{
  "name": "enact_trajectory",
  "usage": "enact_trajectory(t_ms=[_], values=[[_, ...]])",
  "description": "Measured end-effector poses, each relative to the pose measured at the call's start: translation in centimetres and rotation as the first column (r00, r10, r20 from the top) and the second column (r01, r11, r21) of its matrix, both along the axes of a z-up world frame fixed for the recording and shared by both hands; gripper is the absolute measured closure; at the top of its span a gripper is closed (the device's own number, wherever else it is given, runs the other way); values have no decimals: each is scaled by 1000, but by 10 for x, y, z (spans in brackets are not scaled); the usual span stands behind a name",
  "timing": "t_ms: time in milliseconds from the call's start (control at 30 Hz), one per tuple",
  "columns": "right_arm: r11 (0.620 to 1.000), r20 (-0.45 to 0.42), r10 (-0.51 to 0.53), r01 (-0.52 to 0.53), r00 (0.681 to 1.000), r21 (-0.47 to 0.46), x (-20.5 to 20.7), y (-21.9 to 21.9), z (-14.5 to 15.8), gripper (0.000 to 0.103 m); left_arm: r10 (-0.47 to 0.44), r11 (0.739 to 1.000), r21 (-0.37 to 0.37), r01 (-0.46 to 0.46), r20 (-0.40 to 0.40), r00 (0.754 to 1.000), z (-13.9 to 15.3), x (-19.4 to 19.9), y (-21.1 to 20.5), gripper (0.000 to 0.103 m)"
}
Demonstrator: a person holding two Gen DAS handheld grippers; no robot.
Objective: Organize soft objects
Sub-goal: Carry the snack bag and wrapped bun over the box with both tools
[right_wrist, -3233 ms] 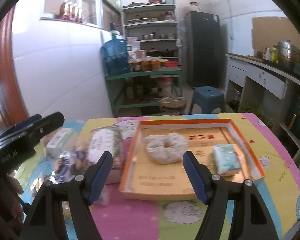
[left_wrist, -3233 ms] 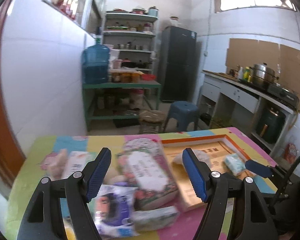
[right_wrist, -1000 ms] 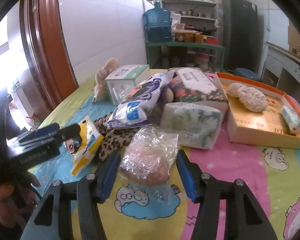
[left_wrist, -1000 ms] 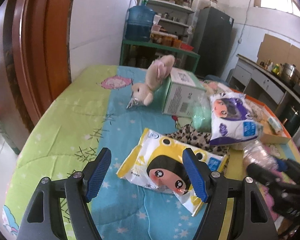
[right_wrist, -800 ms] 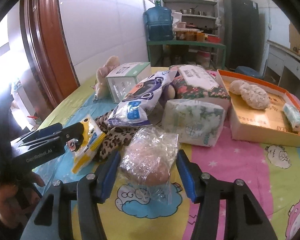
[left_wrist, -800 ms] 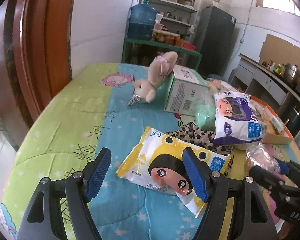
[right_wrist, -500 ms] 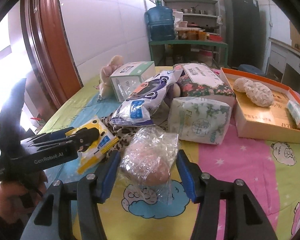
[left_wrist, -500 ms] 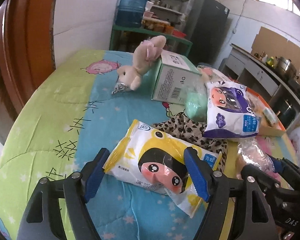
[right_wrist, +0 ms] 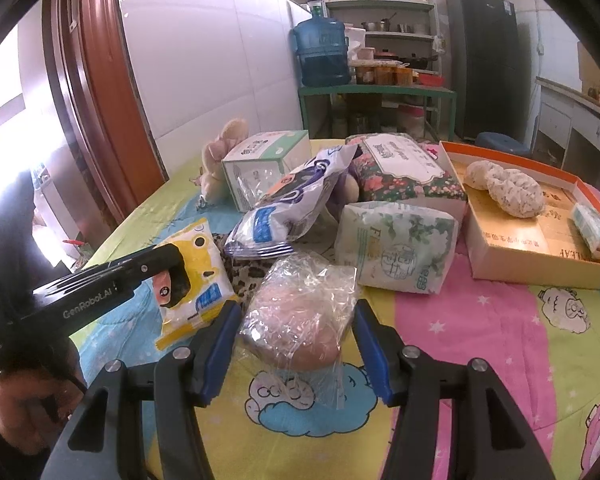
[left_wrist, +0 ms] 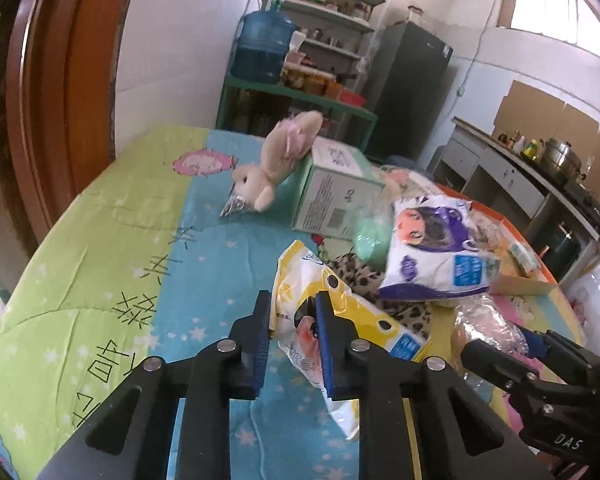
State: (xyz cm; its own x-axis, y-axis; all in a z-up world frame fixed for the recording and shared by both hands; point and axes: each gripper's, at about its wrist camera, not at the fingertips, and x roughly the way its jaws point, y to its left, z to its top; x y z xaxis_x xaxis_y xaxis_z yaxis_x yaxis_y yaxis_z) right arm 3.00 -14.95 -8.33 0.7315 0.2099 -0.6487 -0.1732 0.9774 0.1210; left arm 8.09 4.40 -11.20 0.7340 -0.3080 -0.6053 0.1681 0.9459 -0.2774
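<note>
Left hand-held gripper (left_wrist: 292, 326) has its 2 blue pads nearly together, pinching the crumpled edge of the yellow cartoon wipes pack (left_wrist: 340, 320), which lies on the table (left_wrist: 100, 280) partly over a leopard-print cloth (left_wrist: 364, 276). Right hand-held gripper (right_wrist: 296, 344) is parted to about the width of the plastic-wrapped pink bundle (right_wrist: 300, 320) sitting between its pads; whether the pads press it or merely flank it is hard to tell.

A bright patchwork cloth with cartoon prints covers the table. Behind the bundle lie a green-leaf tissue pack (right_wrist: 396, 248), a purple-and-white pack (right_wrist: 296, 208), a floral wipes pack (right_wrist: 404, 168) and a white-and-green box (right_wrist: 264, 164) with a plush rabbit (left_wrist: 272, 168) leaning head-down against it. An orange tray (right_wrist: 540, 264) to the right holds 2 speckled soft lumps (right_wrist: 504, 188) and a small tissue pack (right_wrist: 592, 228).

Around the table is a kitchen: a red-brown door frame, white tiled wall, green shelf with a blue water jug (right_wrist: 320, 52), a dark fridge (right_wrist: 488, 52) and a counter with pots. The fisheye rim cuts off the tray's far corner, and the bundle's contents are blurred by the wrap.
</note>
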Motion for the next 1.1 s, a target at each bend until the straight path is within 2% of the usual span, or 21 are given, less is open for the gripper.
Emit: enact_trajectory(t_ms=[267,667,1100], values=[[1000,31,-3,2,1000,14,-3,-2,10,46,-4,1000,-25,6,73,997,26,-14,1,84],[999,103,-24,22,994,26,-9,-9,36,46,-39,999,3,39,197,980,74,-32,-7,84],[999,174,-39,39,984,5,4,-29,66,46,-70,998,21,67,265,962,111,-20,-37,84]])
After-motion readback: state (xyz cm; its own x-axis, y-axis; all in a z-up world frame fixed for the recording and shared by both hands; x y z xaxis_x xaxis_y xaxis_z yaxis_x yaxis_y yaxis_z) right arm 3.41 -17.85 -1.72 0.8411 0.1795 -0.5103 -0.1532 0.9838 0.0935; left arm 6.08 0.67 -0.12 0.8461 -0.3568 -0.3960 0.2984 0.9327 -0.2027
